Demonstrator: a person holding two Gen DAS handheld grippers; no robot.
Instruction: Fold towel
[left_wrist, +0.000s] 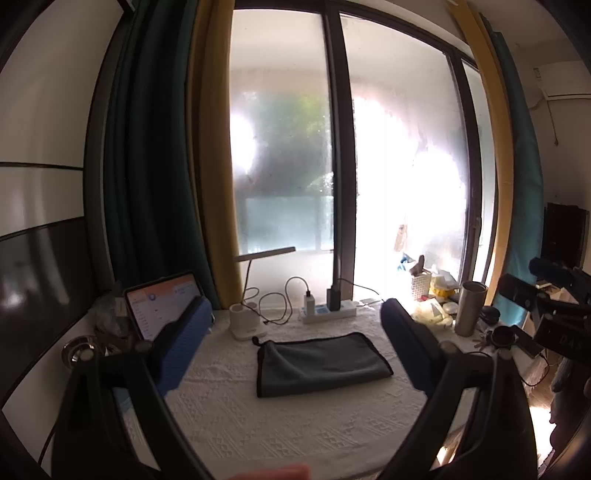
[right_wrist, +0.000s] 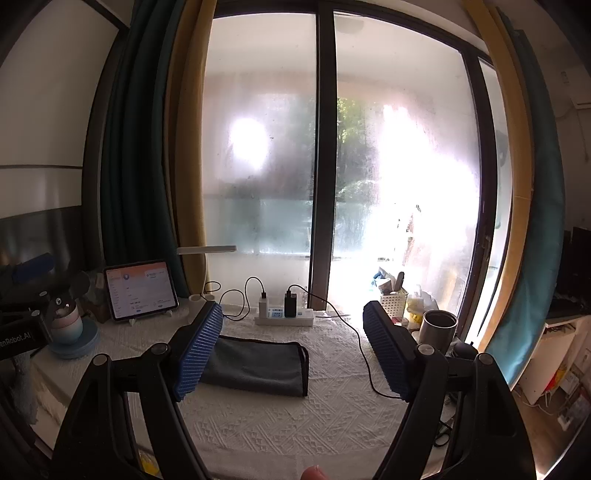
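Both sets of fingers are hanging spread wide and empty above the counter (right_wrist: 280, 417), which is covered with a white textured cloth. I am holding the left fingers (left_wrist: 295, 343) and the right fingers (right_wrist: 291, 350) well clear of the surface, probably so I can see the whole towel before choosing a corner to pinch.

The towel (left_wrist: 321, 363) is lying flat near the middle of the counter, dark grey with a black edge, and it seems to be folded over already, with a small loop at its far left corner. In the left view it is sitting between my two blue pads, not touching either. In the right view my left-hand pad (right_wrist: 199, 354) is covering its left end, while the other pad is standing well apart from it.
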